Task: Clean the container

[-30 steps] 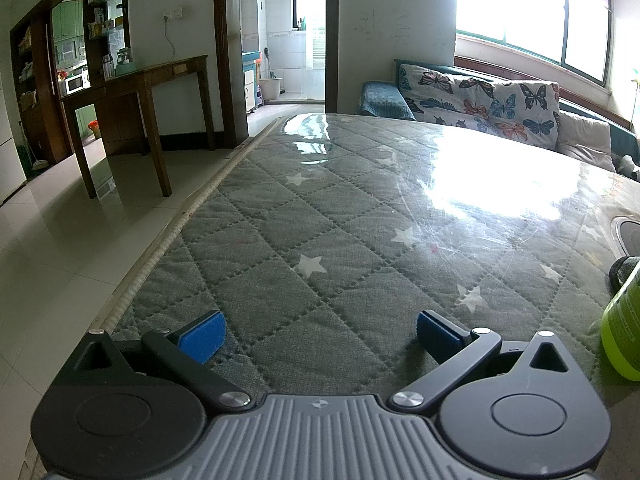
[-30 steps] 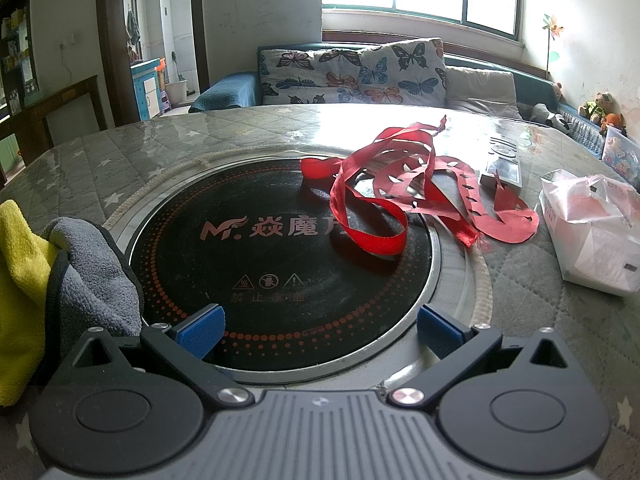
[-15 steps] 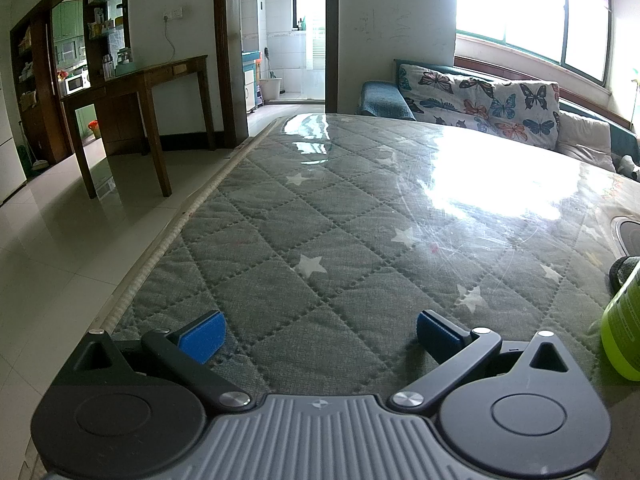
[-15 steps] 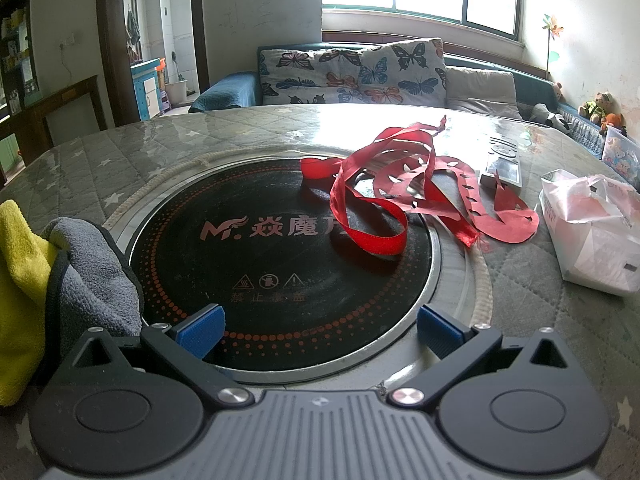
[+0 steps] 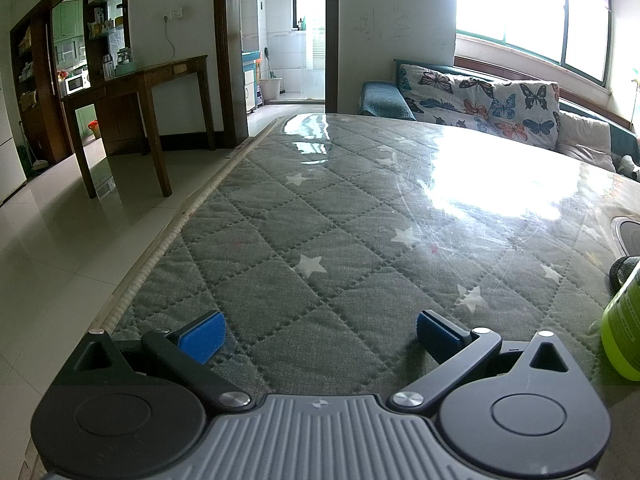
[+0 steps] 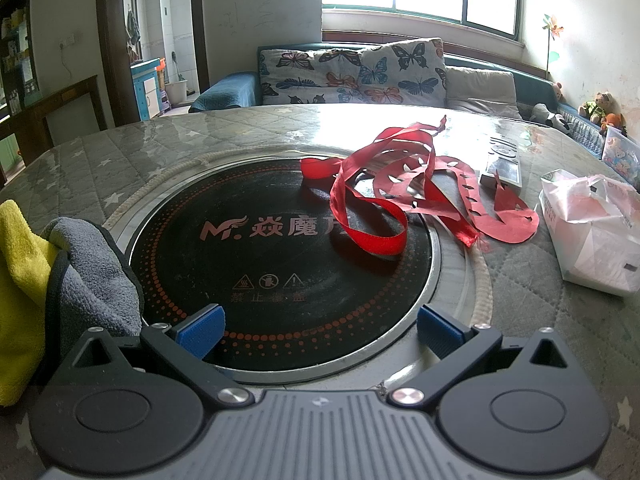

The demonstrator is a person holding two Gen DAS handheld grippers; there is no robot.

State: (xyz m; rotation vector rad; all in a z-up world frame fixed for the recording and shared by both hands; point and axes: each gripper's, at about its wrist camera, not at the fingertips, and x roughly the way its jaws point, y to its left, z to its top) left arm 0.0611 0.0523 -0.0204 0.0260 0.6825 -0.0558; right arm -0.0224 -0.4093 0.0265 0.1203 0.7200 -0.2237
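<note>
A quilted grey-green table (image 5: 320, 216) with white stars fills most of both views, glossy under window glare. In the right wrist view a round black cooktop (image 6: 280, 256) with a steel rim is sunk into the table at centre frame; printed characters and warning icons show on it. A sofa (image 6: 352, 76) with butterfly cushions runs along the top of the frame under the window.

A tangle of red ribbon (image 6: 400, 200) lies on the cooktop's upper right part and spills over the rim onto the table. At far left a grey cloth (image 6: 96, 272) overlaps the rim, touching a yellow cloth (image 6: 20, 256) beside it. A white bag (image 6: 596, 236) sits at right, with what looks like a remote (image 6: 504, 160) above it.

The right gripper (image 6: 320, 328) hangs over the cooktop's near edge, jaws wide and empty.

In the left wrist view the left gripper (image 5: 320, 336) is over bare table, jaws wide and empty. A green bottle (image 5: 624, 328) is cut off at the lower right edge.
</note>
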